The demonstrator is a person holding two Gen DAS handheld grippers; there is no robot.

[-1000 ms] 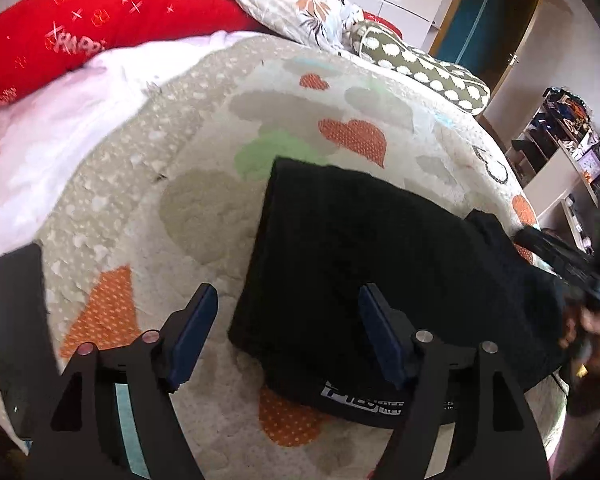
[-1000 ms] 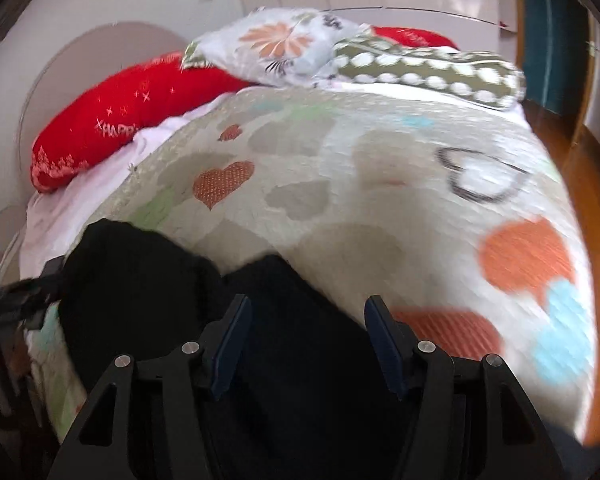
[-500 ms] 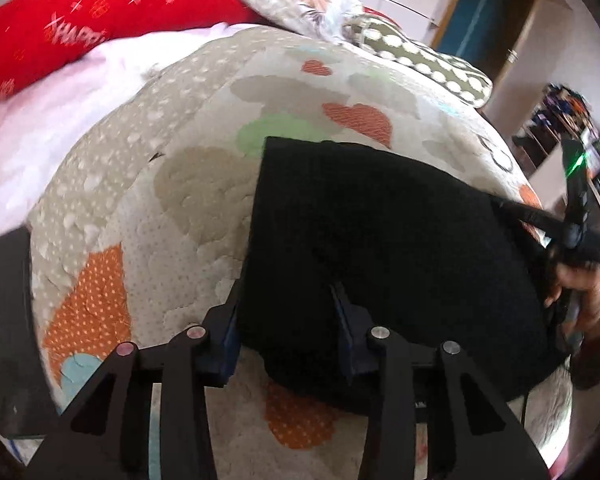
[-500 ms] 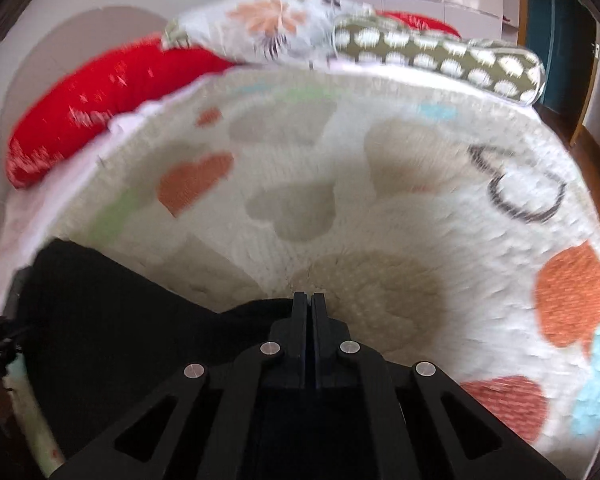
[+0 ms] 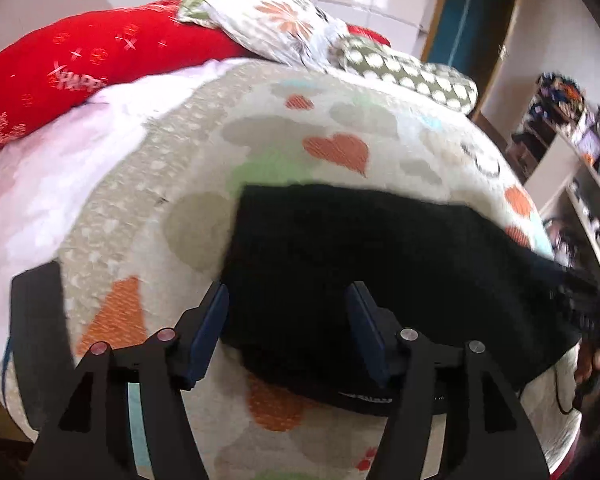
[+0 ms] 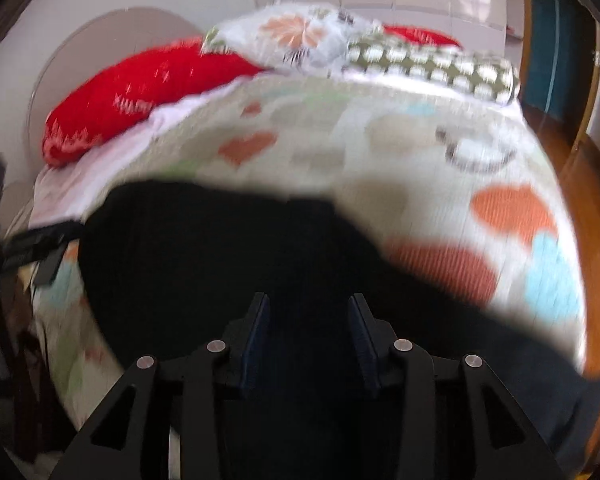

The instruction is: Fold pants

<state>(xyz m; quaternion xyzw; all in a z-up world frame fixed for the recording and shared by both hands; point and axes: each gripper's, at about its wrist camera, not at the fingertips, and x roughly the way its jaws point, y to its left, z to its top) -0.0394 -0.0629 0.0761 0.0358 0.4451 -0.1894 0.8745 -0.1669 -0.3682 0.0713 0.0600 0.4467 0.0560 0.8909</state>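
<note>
Near the bed's point(image 5: 112, 184) front edge, toward its left corner: left gripper point(image 5: 286, 332) with jaws opening, pads clear of the cloth, astride the left border of the black pants point(image 5: 360, 264) but pinching nothing. Pants lying folded flat on the heart-print quilt point(image 5: 332, 136), lower hem close to the front edge. Further right: right gripper point(image 6: 308, 340) over the same dark cloth, jaws likewise opening, nothing clamped. Risks, judged: released layers springing apart; a pad snagging the top layer on lift-off and dragging the fold askew; hem sliding off the front edge.
</note>
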